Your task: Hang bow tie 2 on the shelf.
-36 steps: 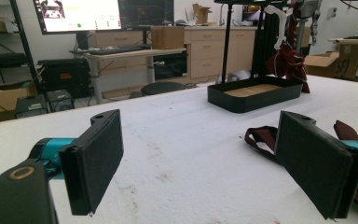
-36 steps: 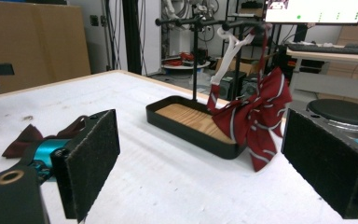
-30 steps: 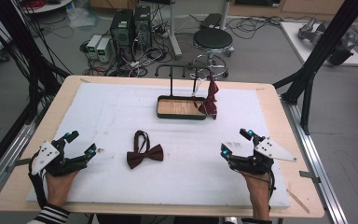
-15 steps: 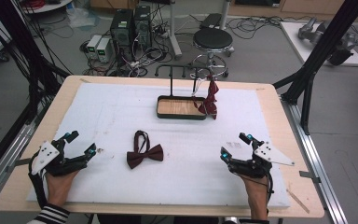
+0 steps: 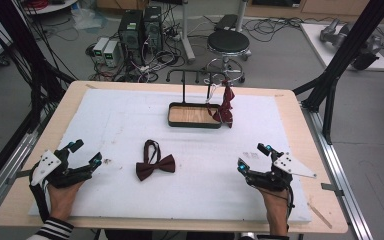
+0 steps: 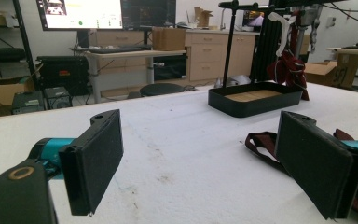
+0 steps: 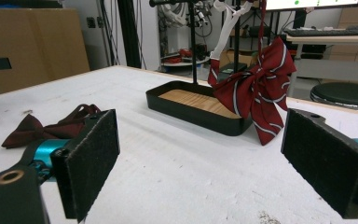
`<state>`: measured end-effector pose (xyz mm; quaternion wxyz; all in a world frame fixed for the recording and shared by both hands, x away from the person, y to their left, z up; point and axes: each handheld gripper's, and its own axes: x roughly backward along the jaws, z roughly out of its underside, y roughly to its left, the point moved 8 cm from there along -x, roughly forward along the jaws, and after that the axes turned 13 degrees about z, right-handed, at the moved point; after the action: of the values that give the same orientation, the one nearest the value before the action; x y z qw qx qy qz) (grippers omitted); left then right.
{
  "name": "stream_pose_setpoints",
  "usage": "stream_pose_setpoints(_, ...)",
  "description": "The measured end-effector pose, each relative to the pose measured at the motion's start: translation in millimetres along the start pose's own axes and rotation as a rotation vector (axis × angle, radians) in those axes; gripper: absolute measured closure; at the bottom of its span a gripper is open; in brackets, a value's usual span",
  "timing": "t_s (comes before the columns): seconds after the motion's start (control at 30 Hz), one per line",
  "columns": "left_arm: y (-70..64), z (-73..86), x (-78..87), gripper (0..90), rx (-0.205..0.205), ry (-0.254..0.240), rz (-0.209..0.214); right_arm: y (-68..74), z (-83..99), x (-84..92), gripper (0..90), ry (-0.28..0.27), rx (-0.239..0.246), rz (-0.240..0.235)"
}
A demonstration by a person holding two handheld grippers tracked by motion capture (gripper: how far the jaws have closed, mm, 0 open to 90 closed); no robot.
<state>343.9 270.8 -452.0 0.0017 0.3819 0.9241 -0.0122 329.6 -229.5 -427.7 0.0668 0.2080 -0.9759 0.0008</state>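
Lab: computer towers [image 5: 140, 30], floor cables [image 5: 275, 25]

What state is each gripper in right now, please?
Left gripper: open, holding nothing, resting on the white mat.
Right gripper: open, holding nothing, resting on the white mat.

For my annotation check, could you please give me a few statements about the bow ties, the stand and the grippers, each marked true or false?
1. The dark maroon bow tie lies flat on the white table cover. True.
2. The red striped bow lies in the tray. False: it hangs from the black stand.
3. The left gripper holds the maroon bow tie. False: it is open and apart from it.
4. The right gripper is open. True.
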Motion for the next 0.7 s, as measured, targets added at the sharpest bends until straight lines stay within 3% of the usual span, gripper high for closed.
stream_pose_setpoints(0.1, -2.7, -7.0, -2.3, 15.6, 0.0, 0.002, 0.018, 0.0, -0.9, 1.9, 10.5, -0.006, -0.007, -0.003)
stream_pose_setpoints(0.27, -14.9, -27.4, -10.6, 15.4, -0.056, 0.056, 0.09, -1.1, 1.1, 4.3, 10.5, -0.017, -0.018, -0.002)
stream_pose_setpoints(0.53, -41.6, -48.8, -33.9, 15.8, -0.171, 0.246, 0.271, -4.6, 4.7, 7.8, 10.6, -0.025, -0.04, 0.008)
stream_pose_setpoints(0.7, -54.0, -50.0, -49.1, 15.8, -0.201, 0.36, 0.352, -5.9, 7.3, 8.5, 10.5, -0.031, -0.039, 0.01)
